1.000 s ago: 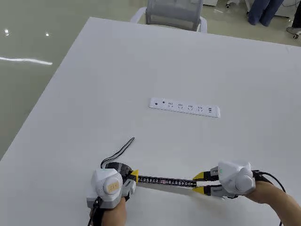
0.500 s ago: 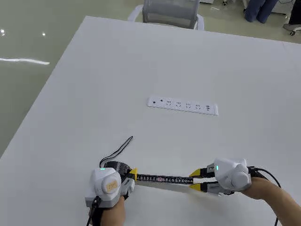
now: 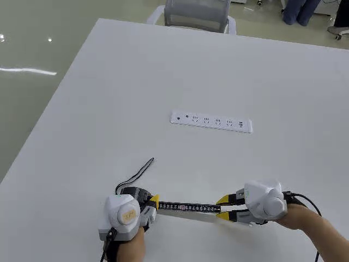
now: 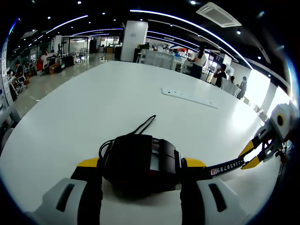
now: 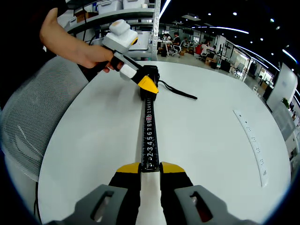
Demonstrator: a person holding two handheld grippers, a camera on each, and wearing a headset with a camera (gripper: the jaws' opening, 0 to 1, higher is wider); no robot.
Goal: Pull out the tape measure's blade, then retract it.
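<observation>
Left gripper: jaws closed on the black tape measure case, one jaw on each side. The case sits on the white surface, close to the near edge and left of centre. Right gripper: jaws closed on the end of the blade, one at each edge. The blade is drawn out and runs straight from the case on the left to the right gripper on the right, numerals legible. Black wrist strap trails from the case toward the far side. White power strip lies farther off, well apart from both grippers. Grey chair stands at the far edge
</observation>
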